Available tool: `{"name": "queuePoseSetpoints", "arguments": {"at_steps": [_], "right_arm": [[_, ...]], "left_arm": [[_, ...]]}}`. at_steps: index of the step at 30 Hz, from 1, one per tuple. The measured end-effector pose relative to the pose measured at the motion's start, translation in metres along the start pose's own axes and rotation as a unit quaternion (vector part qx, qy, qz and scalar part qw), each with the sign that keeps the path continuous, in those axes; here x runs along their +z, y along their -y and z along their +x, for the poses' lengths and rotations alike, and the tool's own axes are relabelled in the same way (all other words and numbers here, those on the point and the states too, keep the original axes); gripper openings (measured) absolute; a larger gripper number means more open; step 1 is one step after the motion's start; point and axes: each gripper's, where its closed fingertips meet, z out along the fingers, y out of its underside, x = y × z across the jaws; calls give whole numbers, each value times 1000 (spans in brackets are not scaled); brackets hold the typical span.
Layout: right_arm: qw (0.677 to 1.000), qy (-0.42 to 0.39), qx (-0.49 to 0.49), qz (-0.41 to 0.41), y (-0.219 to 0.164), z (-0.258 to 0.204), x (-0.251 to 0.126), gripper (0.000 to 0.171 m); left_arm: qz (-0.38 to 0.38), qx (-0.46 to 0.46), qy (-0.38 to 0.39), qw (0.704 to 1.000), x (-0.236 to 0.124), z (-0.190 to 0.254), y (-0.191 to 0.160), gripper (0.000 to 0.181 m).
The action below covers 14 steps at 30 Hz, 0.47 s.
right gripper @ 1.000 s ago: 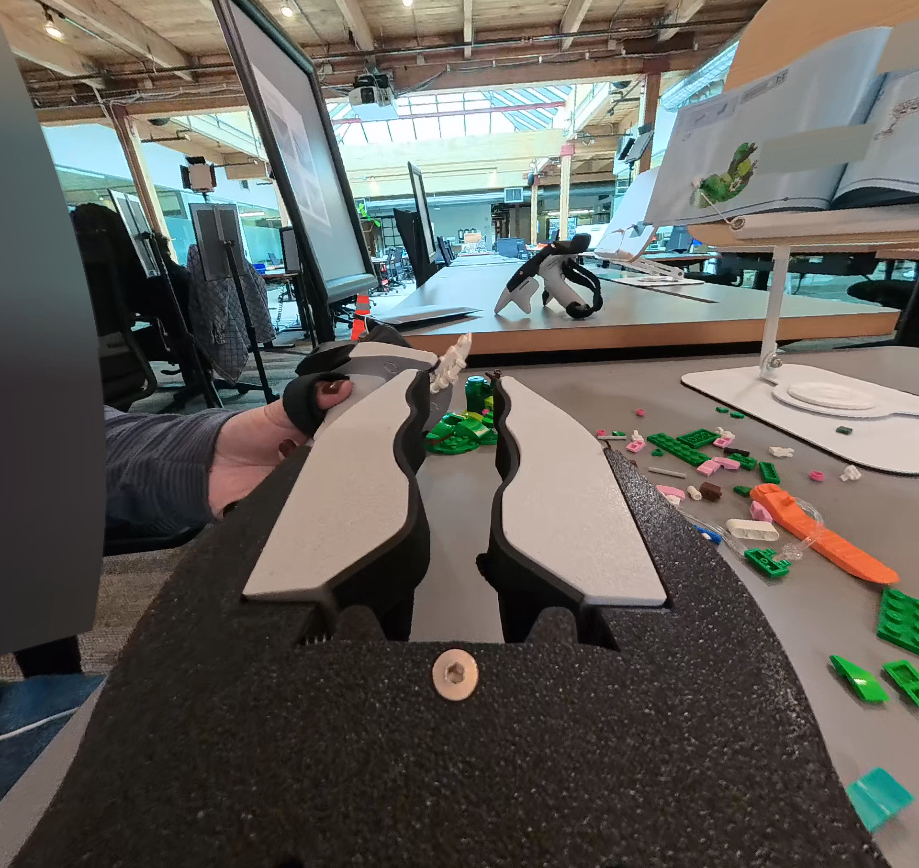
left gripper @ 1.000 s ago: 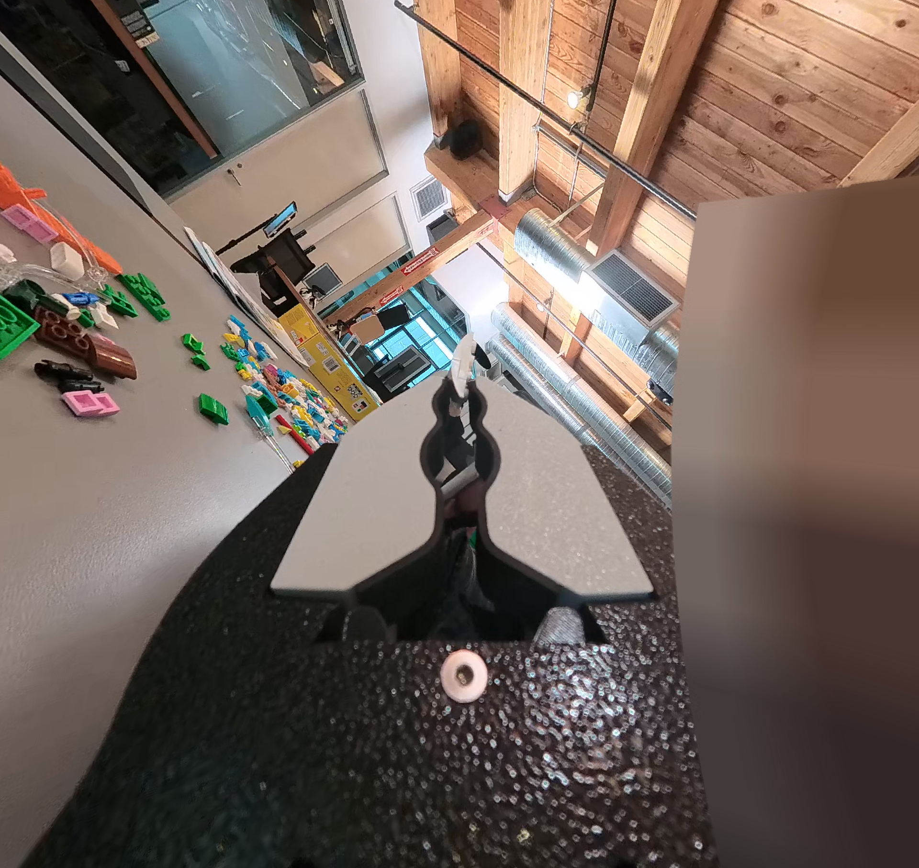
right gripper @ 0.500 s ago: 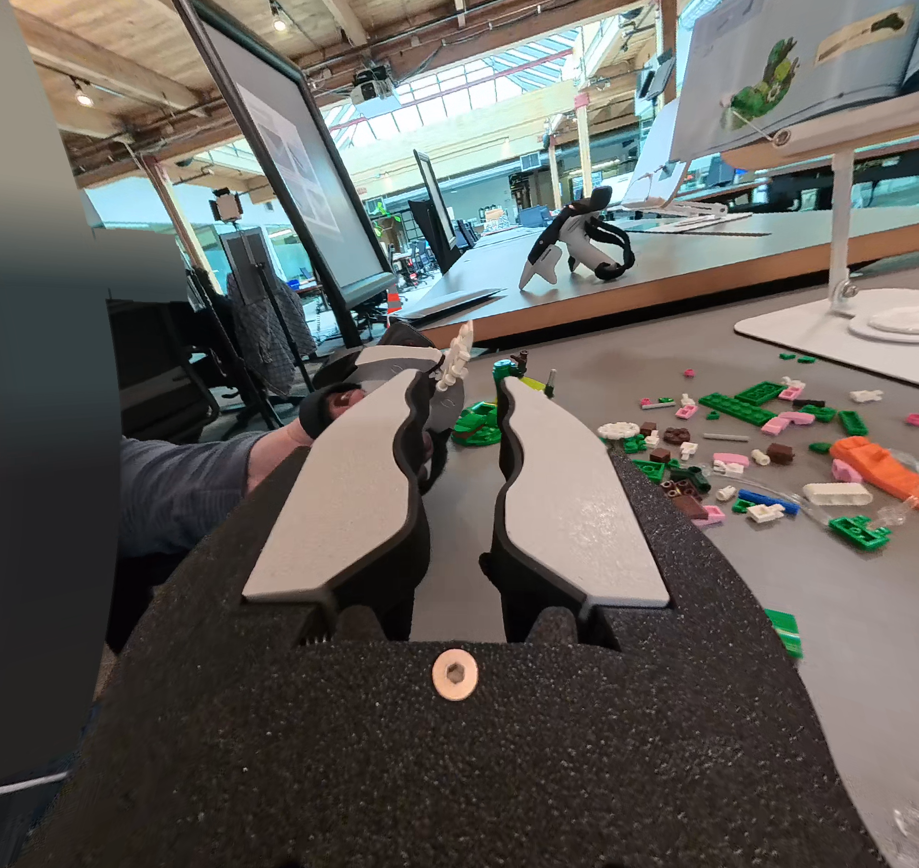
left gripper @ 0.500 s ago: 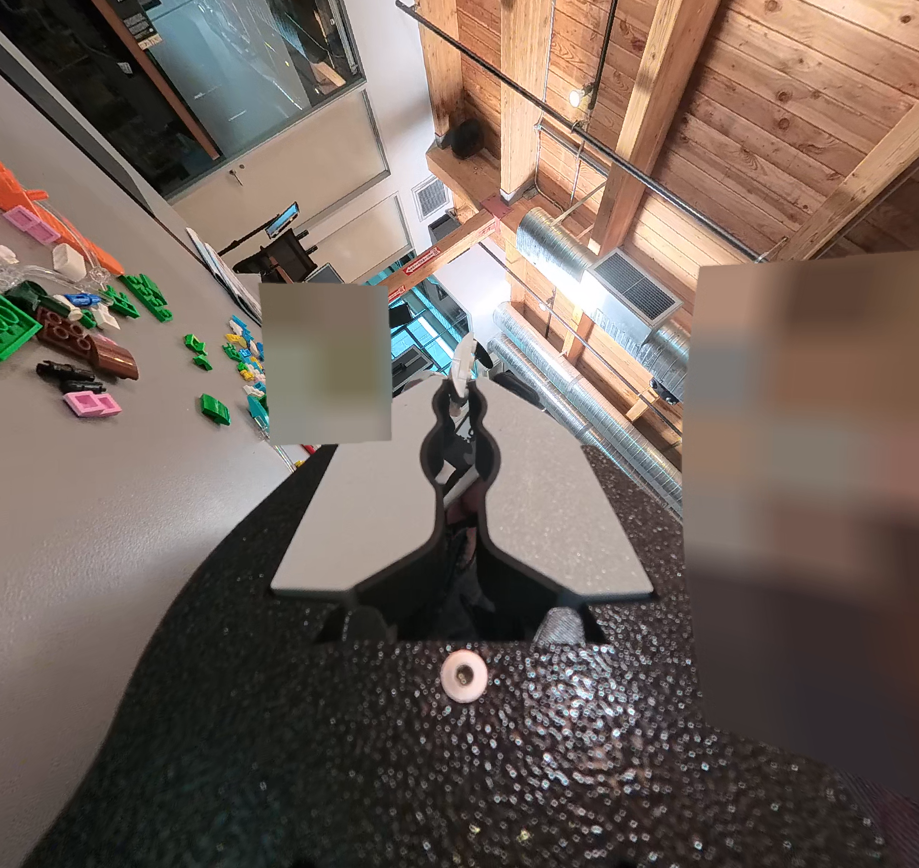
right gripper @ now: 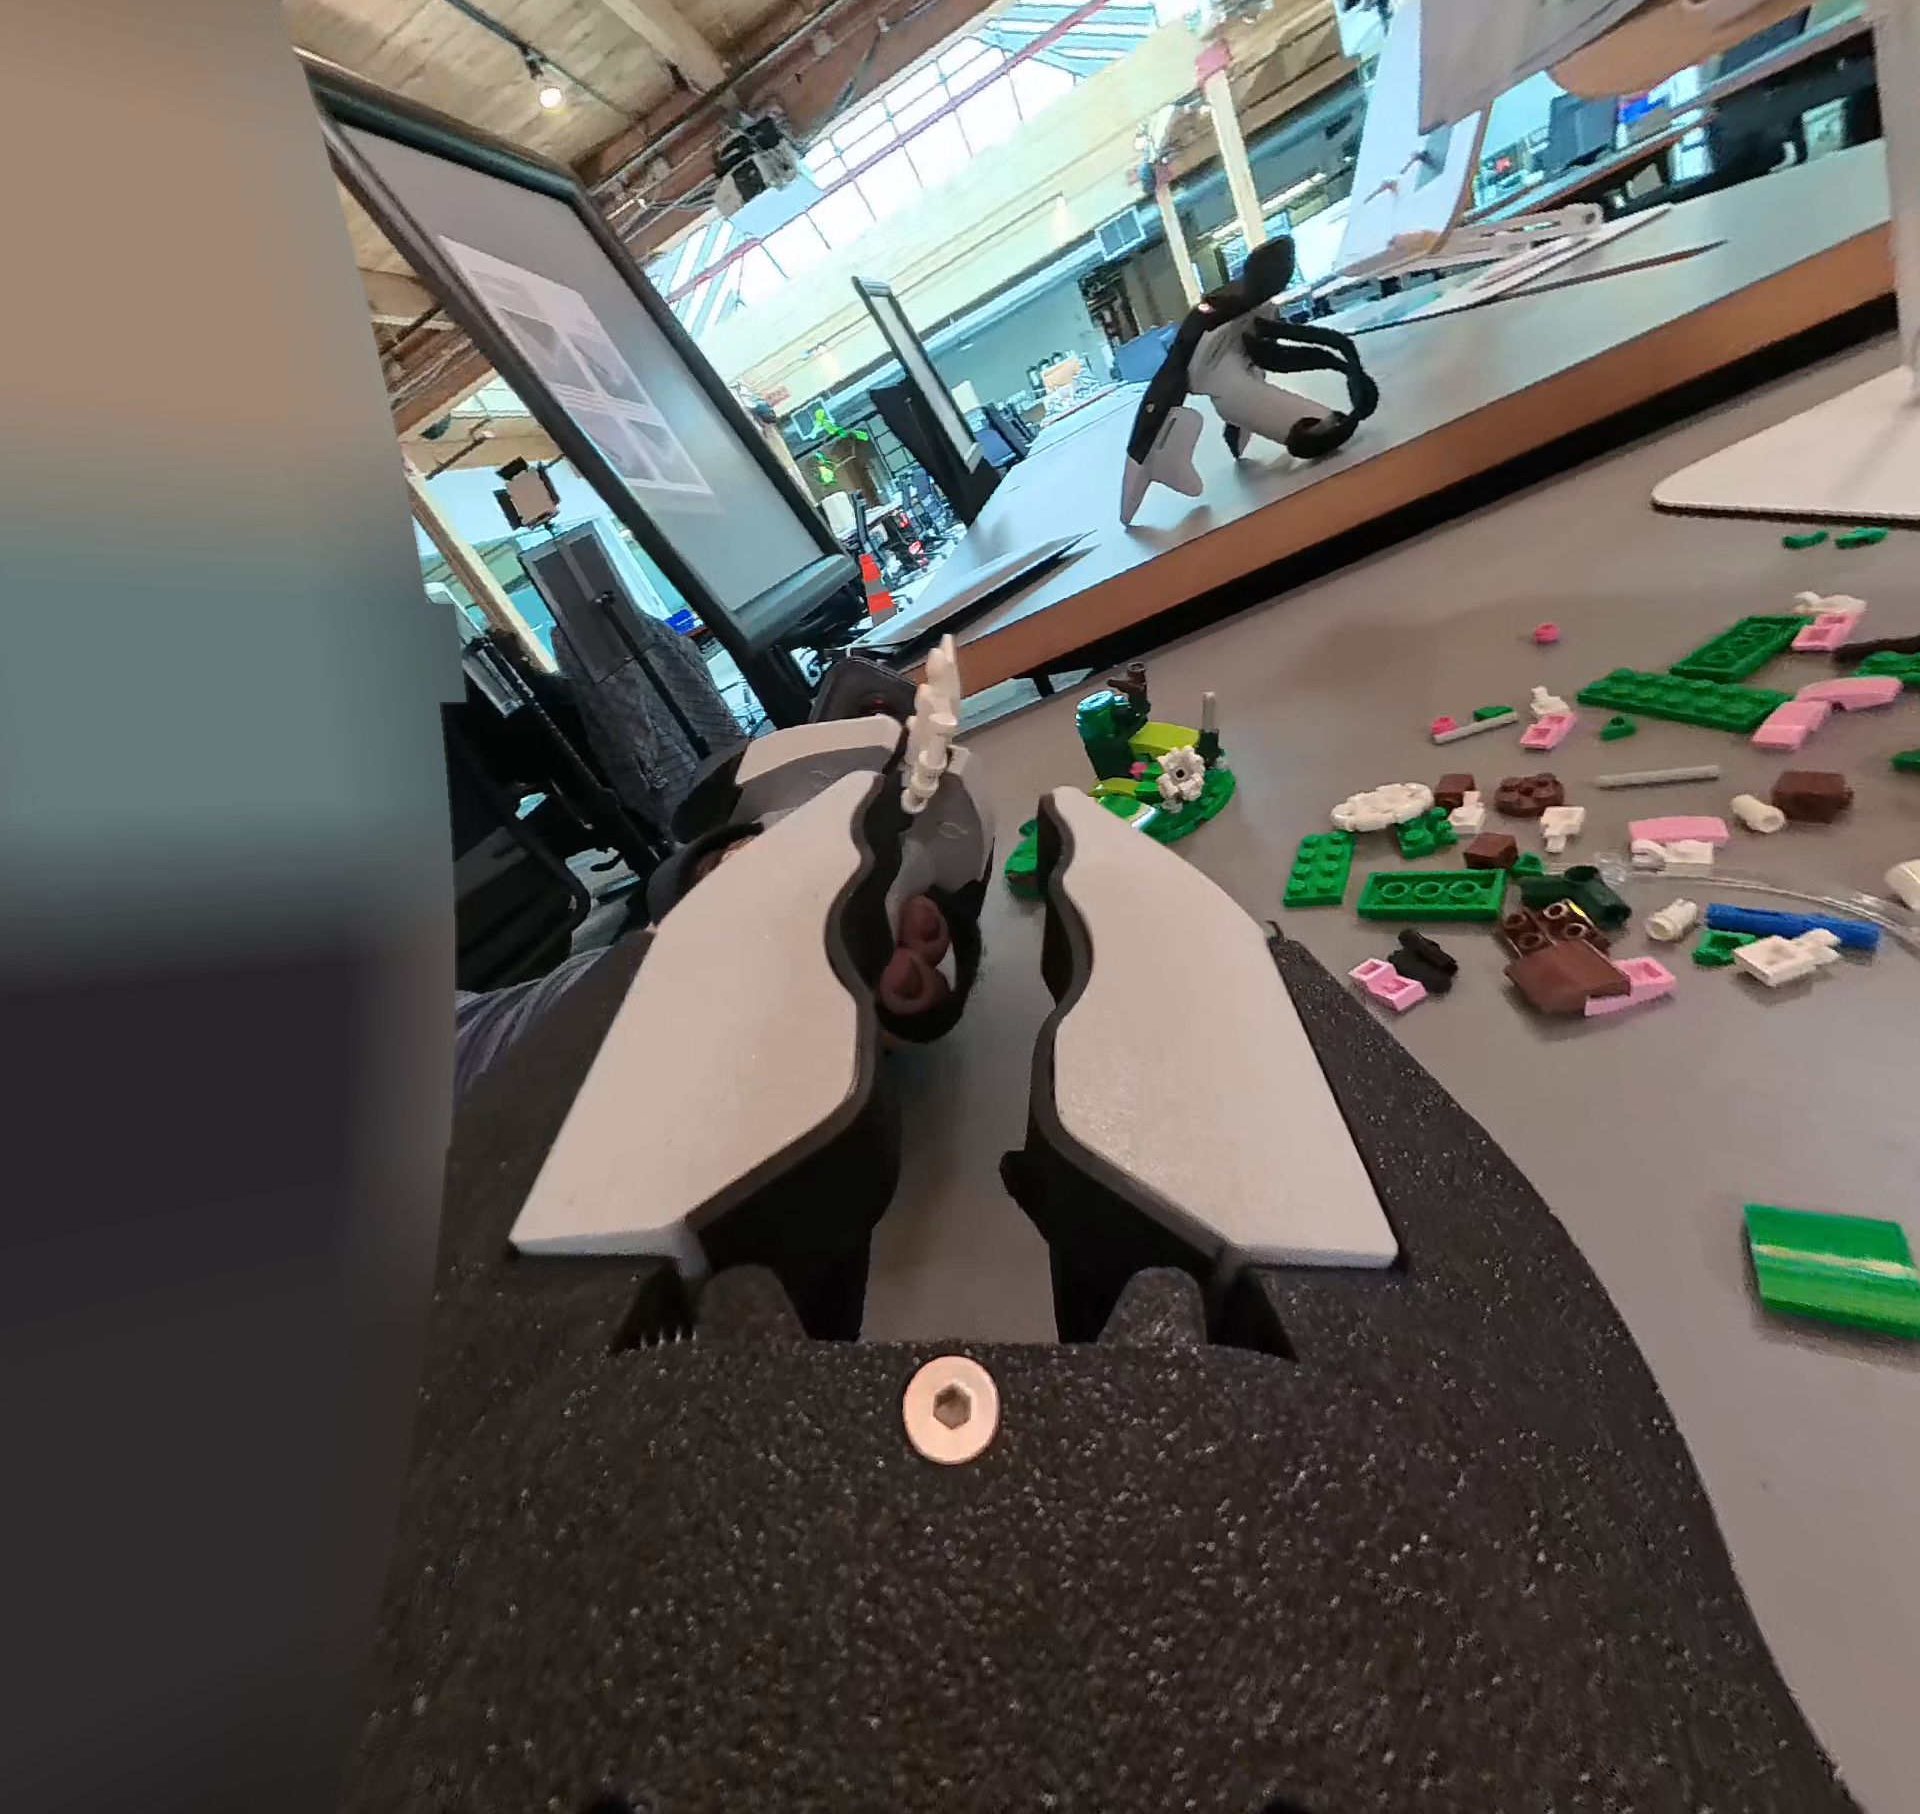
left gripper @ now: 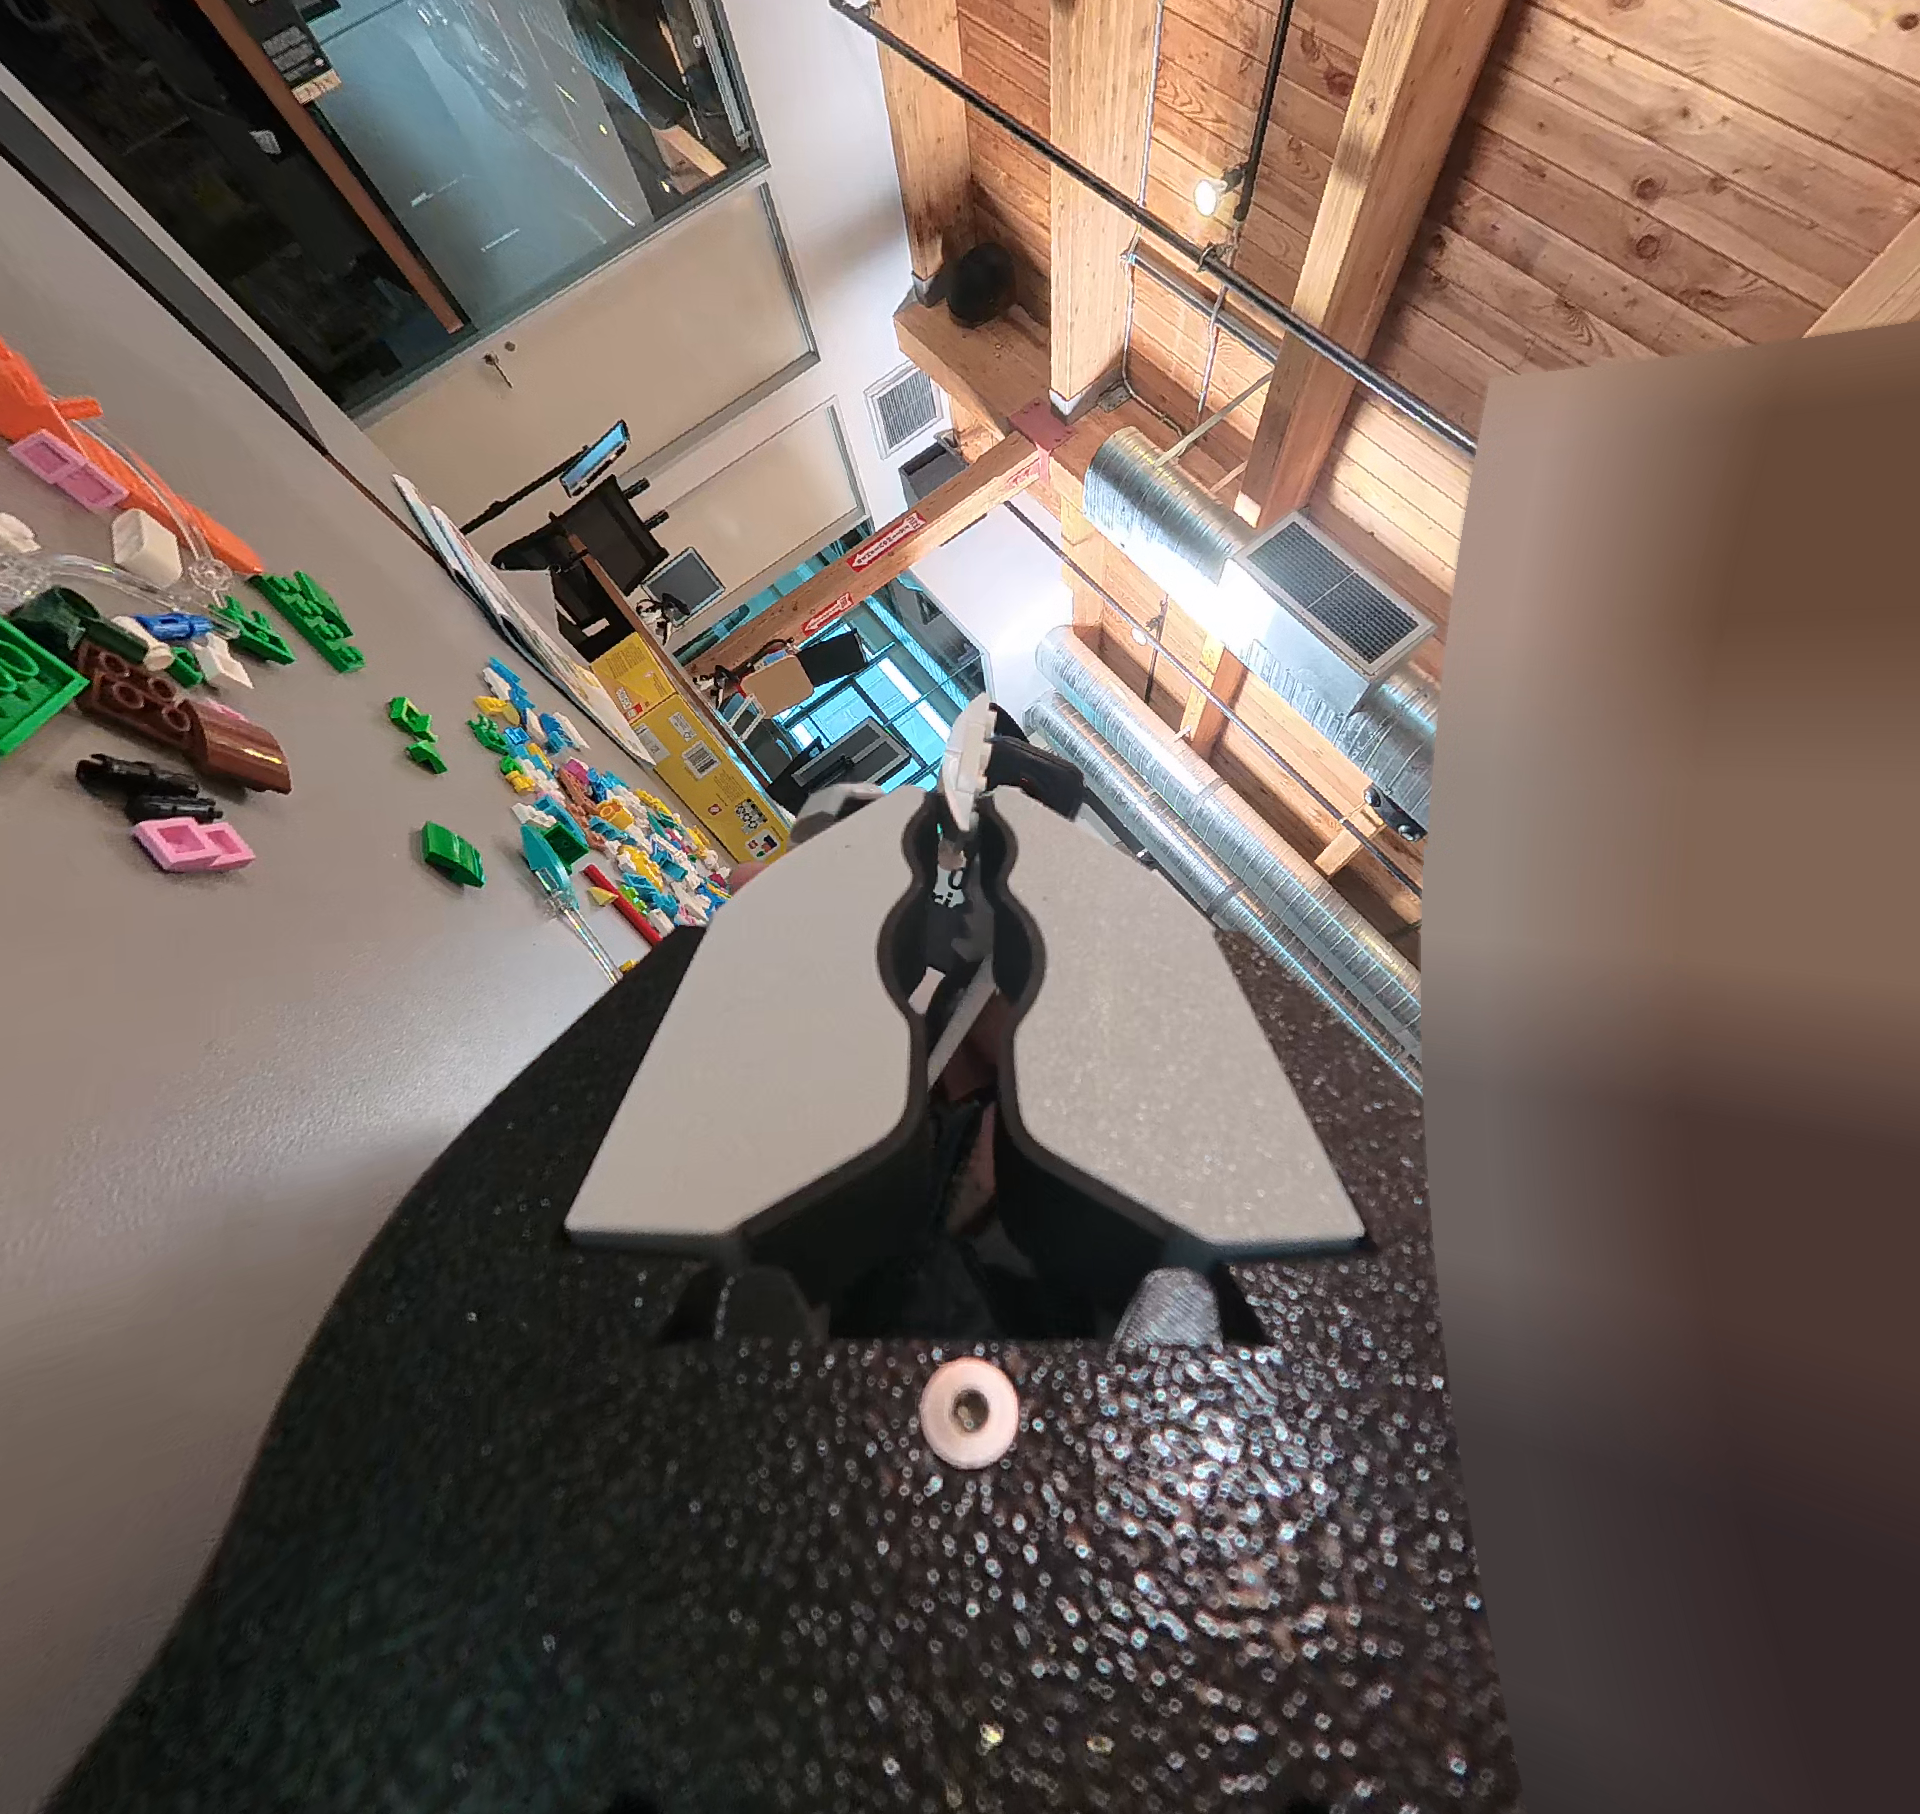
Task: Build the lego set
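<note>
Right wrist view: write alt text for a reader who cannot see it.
The right gripper hangs open and empty just above a grey table. Beyond its left finger, the left gripper pinches a thin white lego piece. Further out stands a small green lego build, with loose green, pink and brown bricks scattered to its right.

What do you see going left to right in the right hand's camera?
Big screen → white spiky piece pinched by the left gripper → green flower build → brown bricks → long blue piece.
</note>
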Motion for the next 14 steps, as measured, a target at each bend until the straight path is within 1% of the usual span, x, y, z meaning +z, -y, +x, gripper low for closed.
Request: {"name": "queuePoseSetpoints", "arguments": {"at_steps": [1,5,9,14], "right_arm": [[1000,0,7,0,0,0,1,24],[999,13,43,1,-2,-1,6,21],[998,37,50,1,-1,-6,7,4],[995,64,81,-9,2,-8,5,3]], "left_arm": [[-1,0,0,1000,0,0,0,7],[-3,3,2,1000,1,0,-1,7],[-3,2,7,1000,1,-2,-1,7],[-8,23,11,1000,2,0,-3,7]]}}
